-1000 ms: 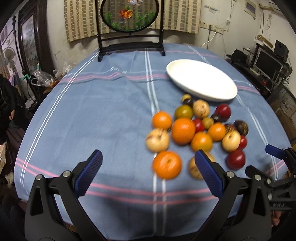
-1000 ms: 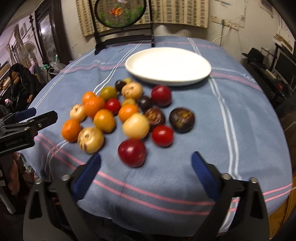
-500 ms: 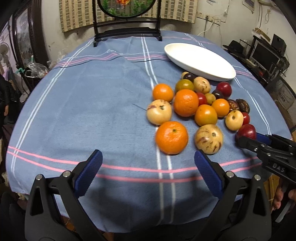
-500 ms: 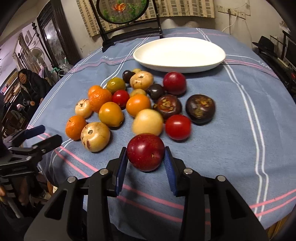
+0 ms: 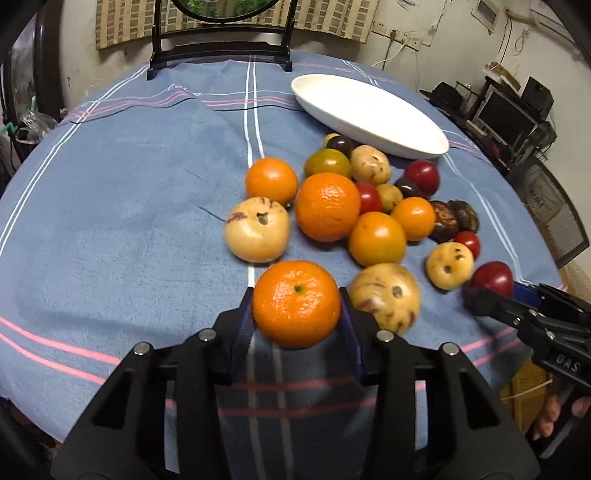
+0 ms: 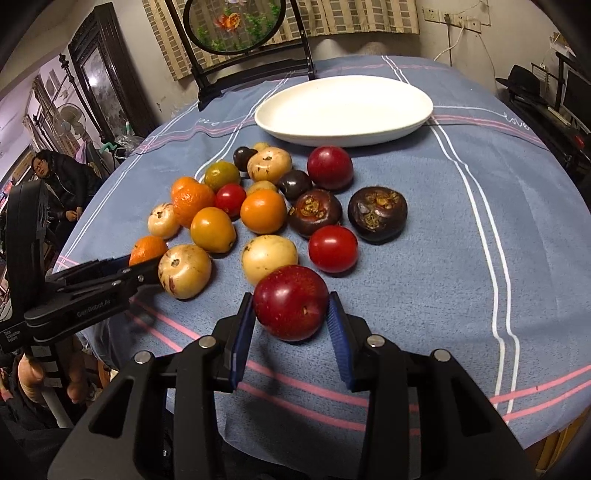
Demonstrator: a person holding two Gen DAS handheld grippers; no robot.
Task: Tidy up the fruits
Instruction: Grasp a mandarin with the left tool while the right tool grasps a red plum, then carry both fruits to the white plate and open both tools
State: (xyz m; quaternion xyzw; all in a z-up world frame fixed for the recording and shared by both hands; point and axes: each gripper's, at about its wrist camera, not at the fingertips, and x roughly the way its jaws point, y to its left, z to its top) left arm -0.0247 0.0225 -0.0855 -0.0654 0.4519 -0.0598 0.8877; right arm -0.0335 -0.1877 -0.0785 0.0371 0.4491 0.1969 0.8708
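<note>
My left gripper (image 5: 297, 325) is shut on an orange (image 5: 296, 303) at the near edge of the fruit pile. My right gripper (image 6: 291, 325) is shut on a dark red apple (image 6: 290, 302); it also shows in the left wrist view (image 5: 491, 277). Several fruits lie bunched on the blue cloth: oranges (image 5: 327, 206), pale speckled melons (image 5: 257, 233), red tomatoes (image 6: 333, 248) and dark mangosteens (image 6: 377, 213). An empty white oval plate (image 6: 343, 109) sits just beyond the pile, and shows in the left wrist view (image 5: 369, 114).
A dark wooden stand with a round embroidered screen (image 6: 236, 26) stands at the table's far edge. A person in black (image 6: 55, 177) sits off the table's left. A desk with monitors (image 5: 509, 114) is off to the right. The blue striped cloth (image 5: 110, 184) covers the round table.
My left gripper moved forward and closed on the orange. My right gripper, shut on the red apple half a second ago, still holds it.
</note>
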